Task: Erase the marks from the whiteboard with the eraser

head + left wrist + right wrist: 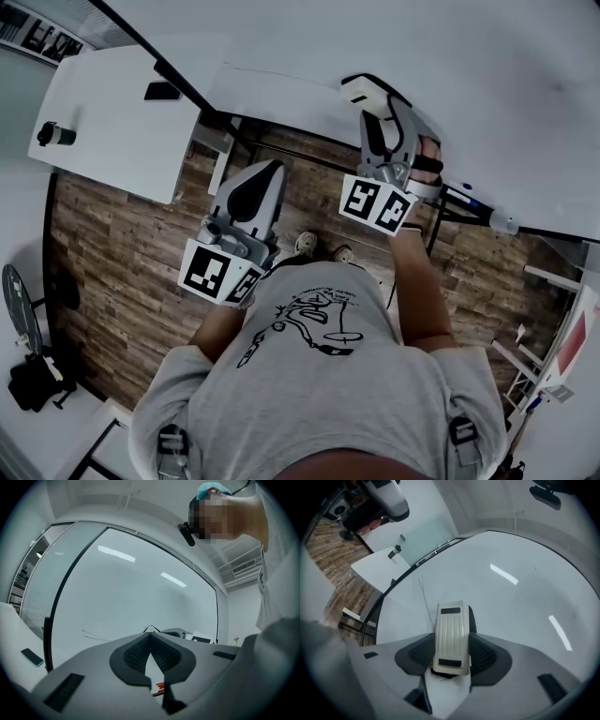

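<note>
Right gripper [451, 654] tight on eraser [451, 630], whiteboard [515, 606] ahead

Matt cream ribbed plastic eraser [451, 639] before a glossy, smooth white whiteboard [511, 597]; brown wood-grain plank floor [122, 253] shows at nine o'clock.

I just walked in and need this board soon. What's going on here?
A person stands at the whiteboard with a gripper in each hand. The right gripper is shut on a cream eraser and holds it up at the board, close to some thin pen lines that are not yet wiped. Whether the eraser touches the surface I cannot tell. The left gripper is shut with nothing in it, held back from the board.
</note>
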